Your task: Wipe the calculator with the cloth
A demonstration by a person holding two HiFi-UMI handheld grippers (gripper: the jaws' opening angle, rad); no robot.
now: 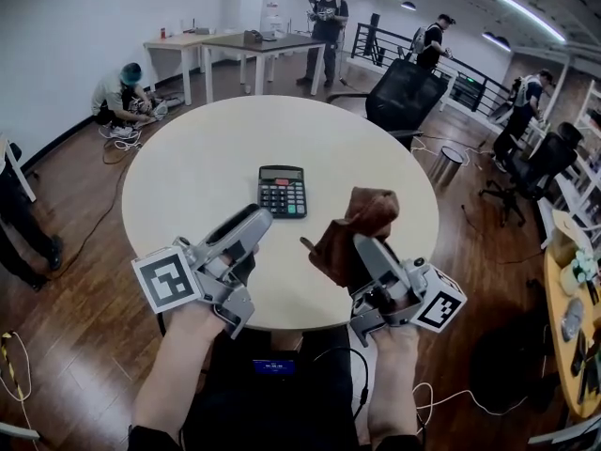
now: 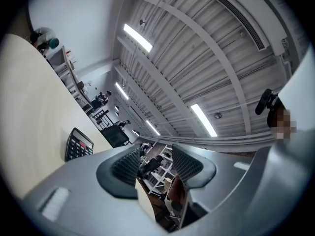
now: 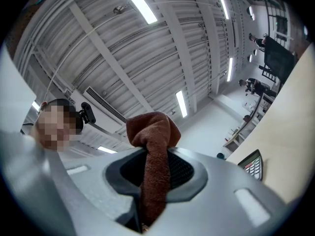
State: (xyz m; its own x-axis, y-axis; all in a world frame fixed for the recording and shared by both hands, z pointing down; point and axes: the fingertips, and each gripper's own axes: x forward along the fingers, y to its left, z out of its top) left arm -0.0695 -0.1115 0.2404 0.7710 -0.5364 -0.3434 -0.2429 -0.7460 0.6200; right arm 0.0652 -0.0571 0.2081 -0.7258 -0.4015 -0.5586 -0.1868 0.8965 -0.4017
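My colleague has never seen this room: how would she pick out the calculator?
Find the big round pale table. Near its centre lies the calculator: flat, black, a display above rows of keys. Nothing else lies on that table; the brown cloth is clamped in the right gripper.

Round pale table [image 1: 197, 158], one item on it
A black calculator [image 1: 283, 191] lies flat near the centre, slightly toward twelve o'clock.

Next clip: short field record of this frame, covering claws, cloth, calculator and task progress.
left claw: open, nothing between its jaws
right claw: shut on the brown cloth
calculator: flat on the round table, keys up, beyond both claws
cloth vs calculator: apart, not touching
wiping: not yet begun
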